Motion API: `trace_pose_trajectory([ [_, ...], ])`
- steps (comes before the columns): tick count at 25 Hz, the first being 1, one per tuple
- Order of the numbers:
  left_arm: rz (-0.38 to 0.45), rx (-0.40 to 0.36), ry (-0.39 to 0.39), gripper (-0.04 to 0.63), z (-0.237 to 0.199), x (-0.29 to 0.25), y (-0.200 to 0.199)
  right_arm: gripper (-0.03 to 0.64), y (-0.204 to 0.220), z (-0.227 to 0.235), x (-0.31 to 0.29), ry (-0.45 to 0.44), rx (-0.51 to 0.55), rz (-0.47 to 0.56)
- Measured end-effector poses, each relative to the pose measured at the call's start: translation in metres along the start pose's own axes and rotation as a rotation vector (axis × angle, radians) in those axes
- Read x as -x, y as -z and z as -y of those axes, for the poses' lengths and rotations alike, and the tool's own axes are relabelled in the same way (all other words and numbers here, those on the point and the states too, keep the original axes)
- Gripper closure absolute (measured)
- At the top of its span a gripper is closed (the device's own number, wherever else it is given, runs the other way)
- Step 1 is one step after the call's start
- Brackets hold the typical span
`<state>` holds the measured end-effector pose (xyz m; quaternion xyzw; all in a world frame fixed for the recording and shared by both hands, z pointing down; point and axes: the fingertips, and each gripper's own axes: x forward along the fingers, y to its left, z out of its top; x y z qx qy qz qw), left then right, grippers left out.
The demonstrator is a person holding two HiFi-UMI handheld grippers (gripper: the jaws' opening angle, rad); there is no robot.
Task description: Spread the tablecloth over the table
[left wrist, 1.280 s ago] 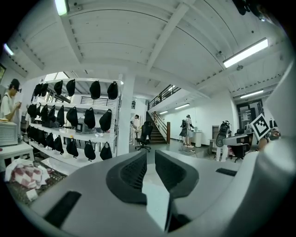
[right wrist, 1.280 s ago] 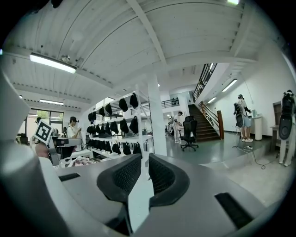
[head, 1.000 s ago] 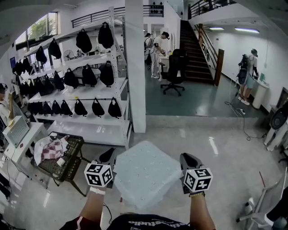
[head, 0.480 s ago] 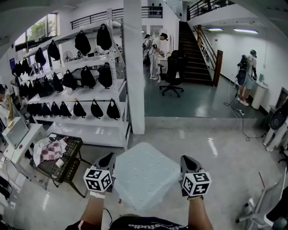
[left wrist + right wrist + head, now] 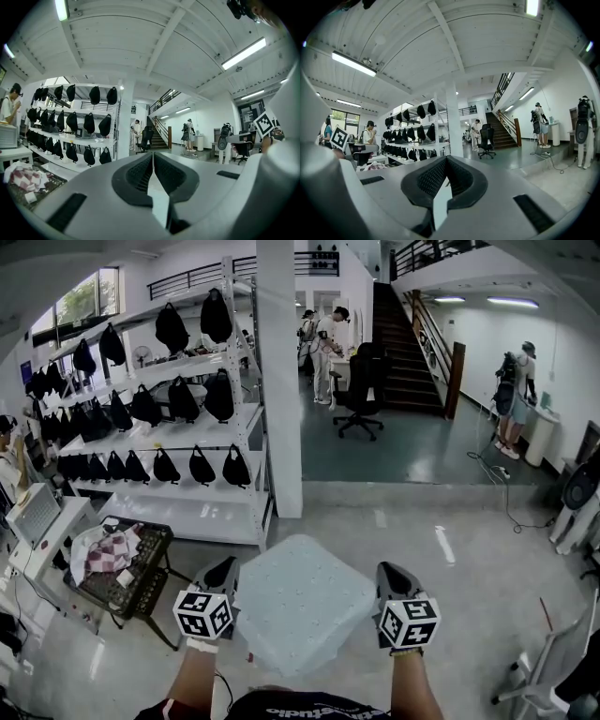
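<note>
A pale, dotted tablecloth point(image 5: 300, 606) is held out flat and level between my two grippers in the head view, just in front of my body. My left gripper point(image 5: 228, 571) is shut on its left corner and my right gripper point(image 5: 387, 575) on its right corner. In the left gripper view the jaws point(image 5: 153, 161) meet on a thin white edge of cloth point(image 5: 160, 202). The right gripper view shows the same: black pads point(image 5: 446, 165) pinched on a white strip of cloth point(image 5: 439, 202). The cloth hides whatever is beneath it, and no table shows.
A white pillar point(image 5: 281, 381) and a shelving rack hung with black bags point(image 5: 178, 418) stand ahead on the left. A wire cart holding checked fabric point(image 5: 122, 568) is close at my left. An office chair point(image 5: 361, 390), stairs point(image 5: 412, 352) and several people are farther back.
Both grippers and the cloth sit very slightly lower in the head view; otherwise nothing has visibly changed.
</note>
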<state>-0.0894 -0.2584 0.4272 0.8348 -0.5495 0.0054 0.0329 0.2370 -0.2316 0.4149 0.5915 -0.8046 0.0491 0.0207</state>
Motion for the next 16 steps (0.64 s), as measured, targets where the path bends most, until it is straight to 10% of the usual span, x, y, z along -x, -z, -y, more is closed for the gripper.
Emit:
trace_pose_trajectory([
  [16, -0.002, 0.006, -0.022, 0.568, -0.010, 0.010, 0.001, 0.591, 0.001, -0.013, -0.005, -0.025, 0.008, -0.006],
])
